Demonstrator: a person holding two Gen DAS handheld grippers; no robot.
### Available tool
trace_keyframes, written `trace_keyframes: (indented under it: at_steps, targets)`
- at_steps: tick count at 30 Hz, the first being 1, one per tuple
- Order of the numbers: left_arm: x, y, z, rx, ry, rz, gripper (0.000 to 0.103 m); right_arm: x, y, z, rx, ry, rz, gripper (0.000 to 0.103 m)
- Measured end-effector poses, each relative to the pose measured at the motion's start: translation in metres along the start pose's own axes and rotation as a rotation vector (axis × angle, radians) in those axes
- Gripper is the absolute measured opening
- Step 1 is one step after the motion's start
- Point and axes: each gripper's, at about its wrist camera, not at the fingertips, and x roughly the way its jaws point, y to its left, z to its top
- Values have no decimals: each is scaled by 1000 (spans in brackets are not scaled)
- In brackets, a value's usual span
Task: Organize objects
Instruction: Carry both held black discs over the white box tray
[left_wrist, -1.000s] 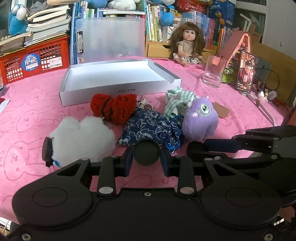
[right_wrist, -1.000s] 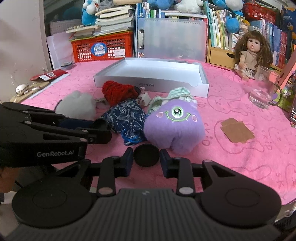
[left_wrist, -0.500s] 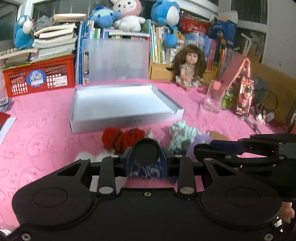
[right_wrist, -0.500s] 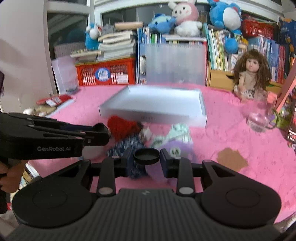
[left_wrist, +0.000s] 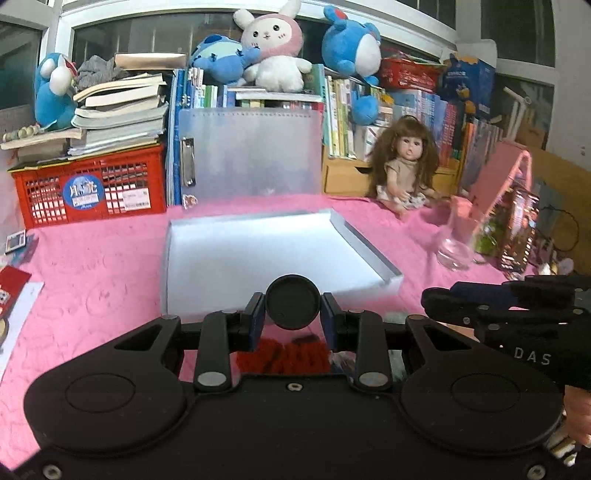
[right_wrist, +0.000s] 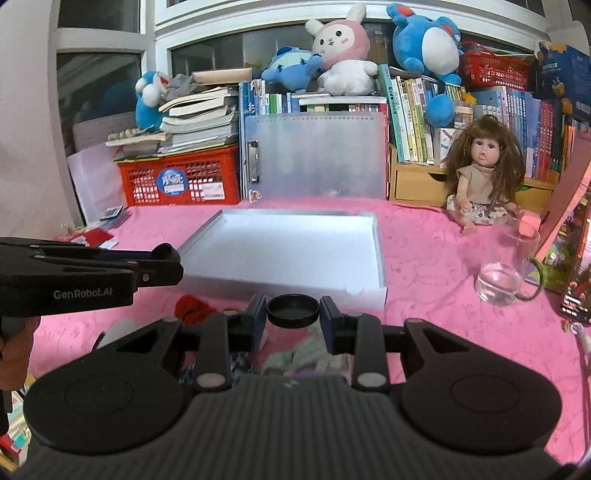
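The left gripper (left_wrist: 292, 308) has its fingers closed on a black round cap (left_wrist: 292, 307); the right gripper (right_wrist: 293, 310) likewise pinches a black round lid (right_wrist: 293, 309). Both hover over the pink desk (right_wrist: 436, 266), just before the white shallow box (right_wrist: 291, 247). A red knitted toy (left_wrist: 282, 356) lies beneath the left gripper. A glass cup (right_wrist: 506, 266) stands near the desk's right edge.

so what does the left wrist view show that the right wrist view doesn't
Only the left wrist view shows the right gripper, entering from the right.

Only the right wrist view shows the left gripper, entering from the left, plus green checked fabric behind its own fingers.

Both show the white box, with nothing seen in it, the doll, the glass, the red crate and the red knit item.
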Motion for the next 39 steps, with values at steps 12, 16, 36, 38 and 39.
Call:
trace_keyframes:
  at_steps: [12,16,36,38,39]
  targets:
    - [75,20,42,-13,18,50,30,55,-28,43,21,19,-3,36]
    - [112,31,59,-37,56,54,30,79,-41,57,29,38,0,36]
    - [236,63,50,-72,250,149,30,220,-60,74,109,274,56,36]
    - [239,63,47,-64,259,155,30,225,-58,71,106,287,55,36]
    - [240,63,47,-62,263,158,30,227,-57,69,106,292,54,36]
